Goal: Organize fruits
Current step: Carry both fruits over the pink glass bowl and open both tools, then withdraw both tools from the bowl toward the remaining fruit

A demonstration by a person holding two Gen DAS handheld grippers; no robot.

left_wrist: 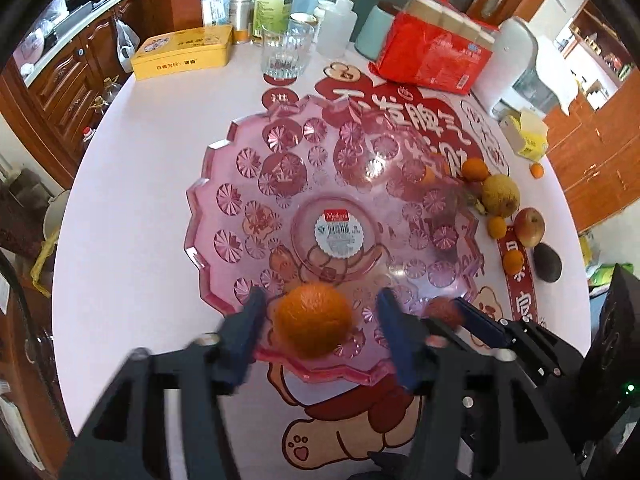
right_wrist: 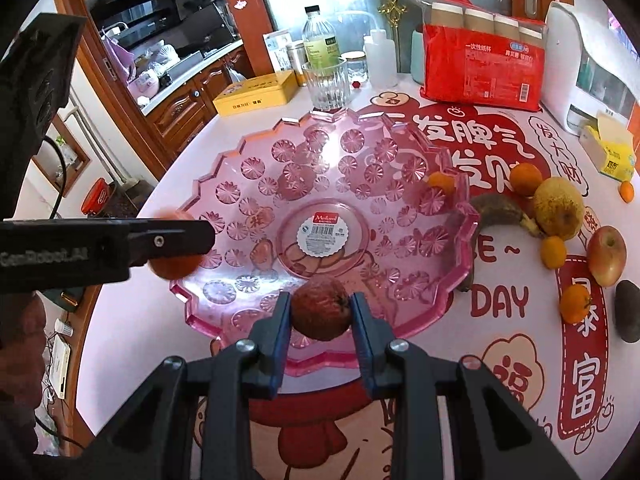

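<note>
**Two fruits arriving over the pink bowl**

Left to right. Left tongs point(left_wrist: 320, 316): spread, pads clear of the orange point(left_wrist: 313, 322) on both sides. The orange sits between them over the near wall of the pink glass bowl point(left_wrist: 224, 216); we cannot tell whether it already rests on the glass. Bowl otherwise empty, label at its centre.

Right tongs point(right_wrist: 320, 312): pinching a reddish-brown round fruit point(right_wrist: 320, 309), possibly a wrinkled apple, held above the near rim of the bowl.

Right of the bowl, on the bench point(right_wrist: 128, 344): a dark banana point(right_wrist: 496, 208) leaning on the rim, several small oranges, a yellowish pear-like fruit point(right_wrist: 558, 210), a red apple point(right_wrist: 606, 254) and an avocado point(right_wrist: 630, 312), all still to be moved.

Notes for doing this step well, our judgement: carry the reddish fruit further in toward the label before letting go, lower it close to the glass, and release gently so it does not roll against the orange. Draw the left tongs back without nudging the orange.
</note>
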